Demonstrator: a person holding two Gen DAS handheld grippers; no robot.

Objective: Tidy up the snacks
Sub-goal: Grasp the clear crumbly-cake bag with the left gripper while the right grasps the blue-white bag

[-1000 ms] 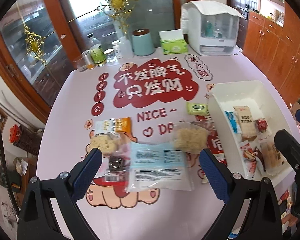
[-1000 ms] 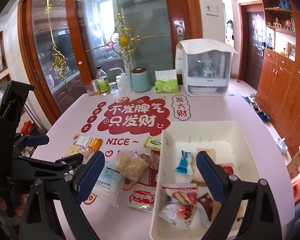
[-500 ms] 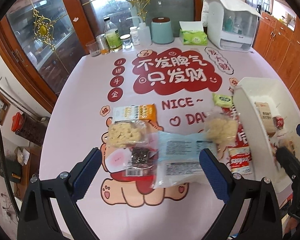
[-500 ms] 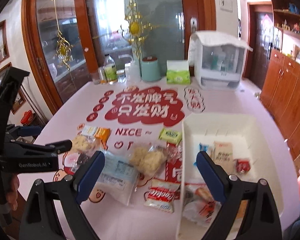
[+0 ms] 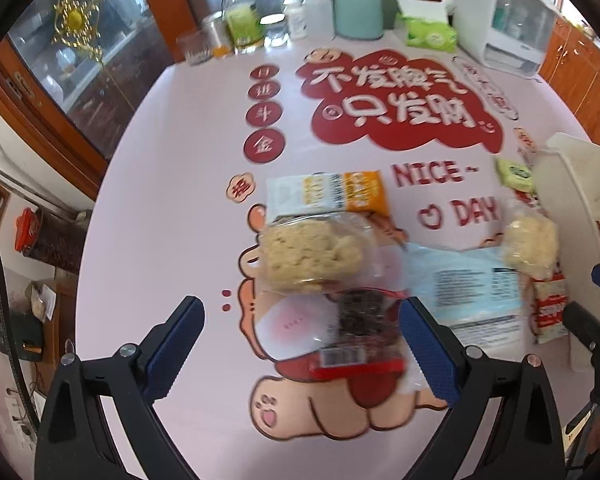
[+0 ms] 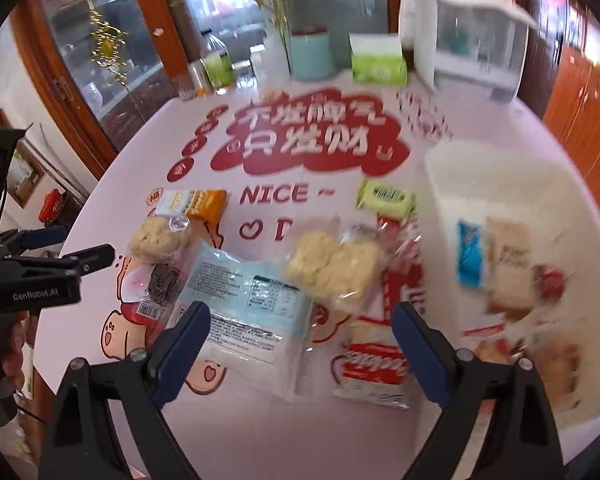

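Snack packs lie loose on the pink table. My left gripper (image 5: pixel 300 344) is open and empty, low over a red-and-white pack with a dark snack (image 5: pixel 336 332), in front of a clear bag of pale cakes (image 5: pixel 312 256) and an orange pack (image 5: pixel 328 196). My right gripper (image 6: pixel 300 344) is open and empty above a pale blue packet (image 6: pixel 248 304), a second clear bag of pale cakes (image 6: pixel 336 268) and a red-and-white pack (image 6: pixel 376 364). A green pack (image 6: pixel 384 196) lies further back. The white bin (image 6: pixel 496 176) at right holds several snacks.
At the table's far edge stand a teal canister (image 5: pixel 358 12), a green tissue box (image 5: pixel 428 28), bottles and jars (image 5: pixel 240 20) and a white appliance (image 5: pixel 508 20). Wooden cabinets line the right side. The left gripper shows at the left of the right wrist view (image 6: pixel 52 264).
Both grippers have moved left and down toward the loose snacks. The bin has slid toward the right edge of both views. Both stay open and empty.
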